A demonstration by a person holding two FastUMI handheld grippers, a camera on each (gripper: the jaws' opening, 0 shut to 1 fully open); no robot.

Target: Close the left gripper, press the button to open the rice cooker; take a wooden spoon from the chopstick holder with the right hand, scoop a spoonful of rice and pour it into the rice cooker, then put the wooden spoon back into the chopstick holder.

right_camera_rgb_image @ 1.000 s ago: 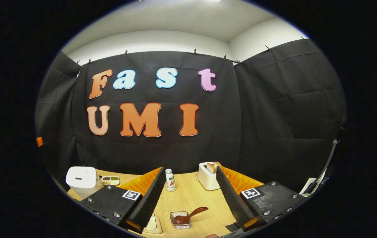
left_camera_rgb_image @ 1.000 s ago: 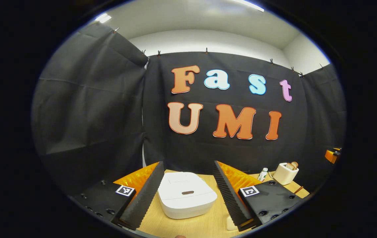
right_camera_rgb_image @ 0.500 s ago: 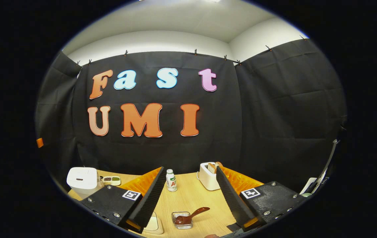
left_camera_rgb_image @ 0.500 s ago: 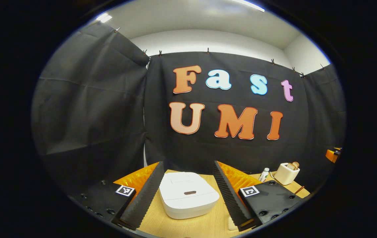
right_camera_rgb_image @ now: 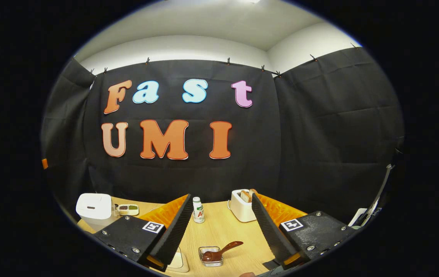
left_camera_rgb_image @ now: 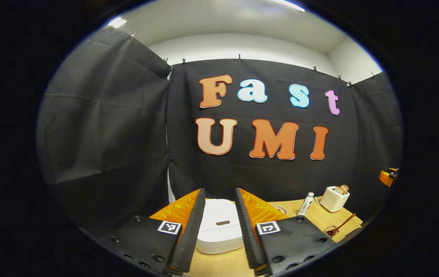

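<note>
The white rice cooker (left_camera_rgb_image: 219, 231) stands lid down on the wooden table, its dark oval button (left_camera_rgb_image: 222, 222) facing up. My left gripper (left_camera_rgb_image: 219, 190) hovers in front of it; its fingers are narrowly apart with the cooker seen between them, farther off. In the right gripper view the cooker (right_camera_rgb_image: 93, 207) is at the far left. A dark wooden spoon (right_camera_rgb_image: 221, 252) rests with its bowl in a small clear container (right_camera_rgb_image: 210, 257), handle pointing right. My right gripper (right_camera_rgb_image: 221, 196) is open and empty above that spot.
A white toaster (right_camera_rgb_image: 242, 206) with bread and a small bottle (right_camera_rgb_image: 198, 209) stand at the back of the table (right_camera_rgb_image: 223, 231). A small divided dish (right_camera_rgb_image: 128, 209) sits beside the cooker. A flat white object (right_camera_rgb_image: 177, 261) lies near the front edge.
The left gripper's fingers have drawn much closer together and the view has tipped slightly. The right gripper has barely moved.
</note>
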